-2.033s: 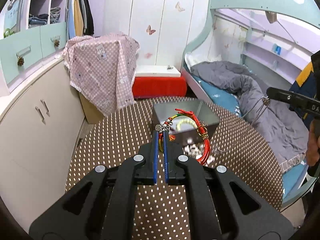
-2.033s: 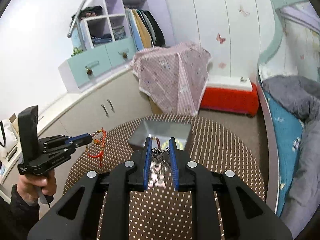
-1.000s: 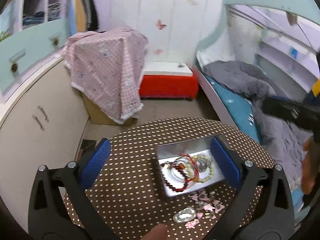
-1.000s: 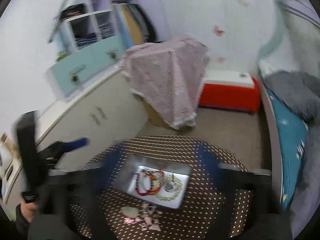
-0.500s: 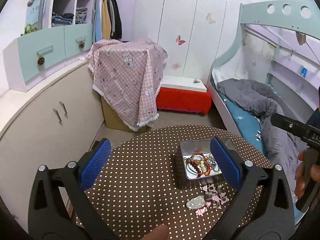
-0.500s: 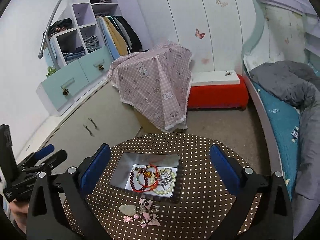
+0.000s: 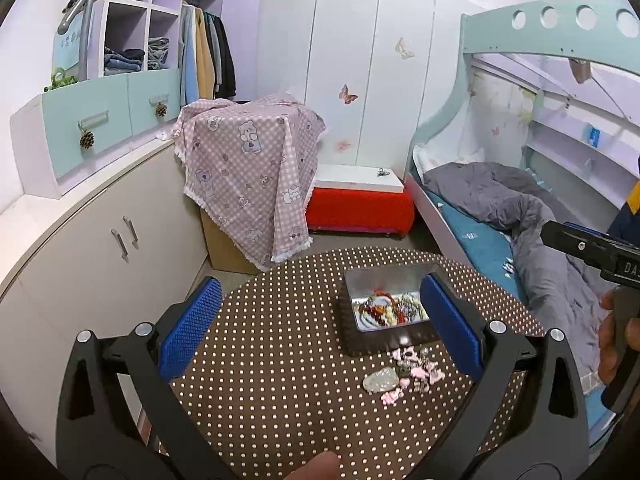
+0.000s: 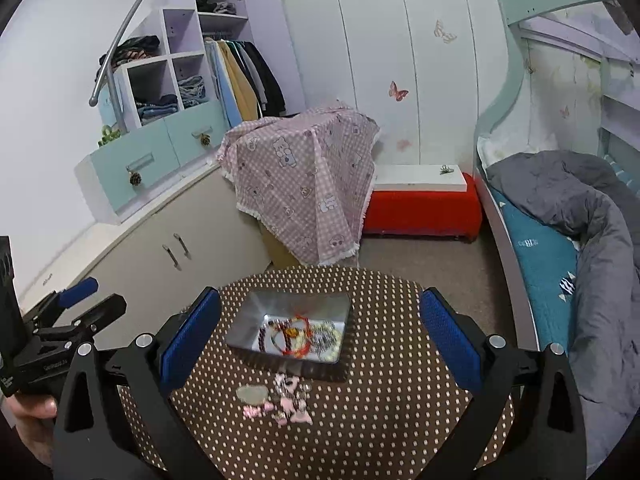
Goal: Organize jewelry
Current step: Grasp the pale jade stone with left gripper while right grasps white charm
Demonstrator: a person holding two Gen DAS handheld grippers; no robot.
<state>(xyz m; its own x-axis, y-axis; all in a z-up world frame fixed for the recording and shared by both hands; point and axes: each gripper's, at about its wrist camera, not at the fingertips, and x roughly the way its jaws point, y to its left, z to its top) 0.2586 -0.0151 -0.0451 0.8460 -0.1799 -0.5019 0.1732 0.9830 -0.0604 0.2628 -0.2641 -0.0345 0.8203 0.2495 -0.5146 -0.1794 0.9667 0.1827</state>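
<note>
Ahead of me stands a white panelled wardrobe wall point(image 7: 360, 60) with butterfly stickers point(image 7: 347, 94). To my left runs a beige cabinet point(image 7: 108, 248) under a white counter, with mint drawers point(image 7: 108, 120), open lilac shelves of folded clothes point(image 7: 132, 52) and hanging coats point(image 7: 208, 60). A pink checked cloth point(image 7: 248, 172) drapes a box beside a red bench point(image 7: 360, 204). To my right is a mint bunk bed point(image 7: 520, 24) with a grey duvet point(image 7: 500, 192). The floor point(image 8: 432, 256) is beige. I look down on a round table in a brown dotted cloth point(image 7: 272, 360).

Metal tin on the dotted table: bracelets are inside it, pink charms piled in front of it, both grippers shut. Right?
Not quite. Both the left gripper and right gripper are wide open, as each wrist view shows. The bracelets do lie in the metal tin, pink charms in front.
</note>
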